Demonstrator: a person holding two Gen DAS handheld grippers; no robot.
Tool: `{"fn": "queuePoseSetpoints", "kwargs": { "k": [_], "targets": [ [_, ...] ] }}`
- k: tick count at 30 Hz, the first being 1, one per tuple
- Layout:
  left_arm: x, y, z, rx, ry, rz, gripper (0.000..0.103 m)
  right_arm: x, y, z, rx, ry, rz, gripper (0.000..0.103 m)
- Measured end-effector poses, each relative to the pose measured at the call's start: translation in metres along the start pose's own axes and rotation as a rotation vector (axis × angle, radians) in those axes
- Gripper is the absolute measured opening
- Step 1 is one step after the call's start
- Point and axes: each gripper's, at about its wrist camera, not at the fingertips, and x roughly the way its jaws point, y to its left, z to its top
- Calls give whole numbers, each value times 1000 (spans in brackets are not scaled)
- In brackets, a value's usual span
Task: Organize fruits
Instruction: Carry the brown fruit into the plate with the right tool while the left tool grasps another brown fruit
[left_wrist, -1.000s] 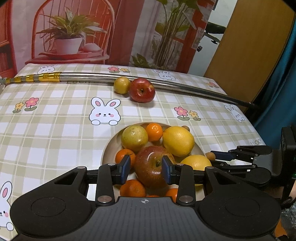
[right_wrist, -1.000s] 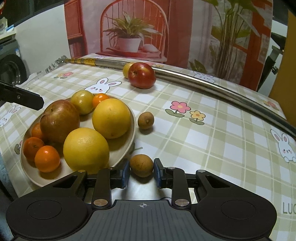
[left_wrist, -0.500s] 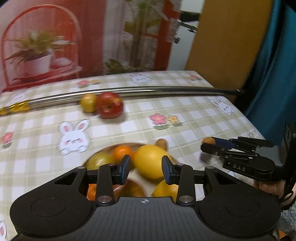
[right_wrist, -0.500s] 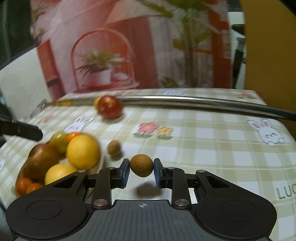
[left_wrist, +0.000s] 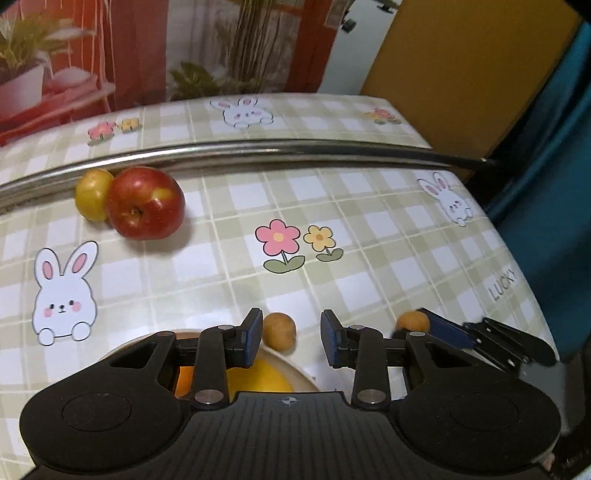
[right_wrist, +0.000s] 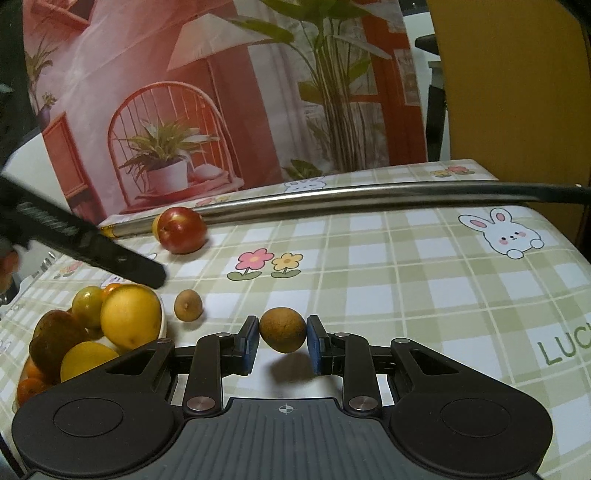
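Longan (right_wrist: 282, 329) clamped in right gripper (right_wrist: 282, 339) jaws, lifted off worktop (right_wrist: 406, 280) for plate (right_wrist: 160, 325); left gripper (left_wrist: 291, 341) jaws wide, empty.

A printed backdrop (right_wrist: 207, 110) hangs behind the checked tablecloth (right_wrist: 406, 280).

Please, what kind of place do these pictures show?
Probably a home dining table staged for recording: a checked tablecloth printed with rabbits and flowers, a plate heaped with fruit, and a printed backdrop of a chair and plants standing behind the table.
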Motion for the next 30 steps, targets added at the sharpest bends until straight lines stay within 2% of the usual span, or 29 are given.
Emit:
{"fn": "queuePoseSetpoints", "kwargs": {
  "k": [10,14,17,24,30],
  "targets": [
    [28,-9,4,82,58,67,36,-1,-1,-1,17,2,10,25],
    [35,-13,3,114,63,99,27,-2,0,-2,21,1,14,25],
    [34,-17,0,139,52,108,27,-2,0,-2,22,2,12,25],
    [14,-12,-3,118,3,74,27,-7,2,-1,21,-2,7,25],
    [-26,5,-10,68,-81,16,26,-14,12,5,6,-11,26,25]
  ]
}}
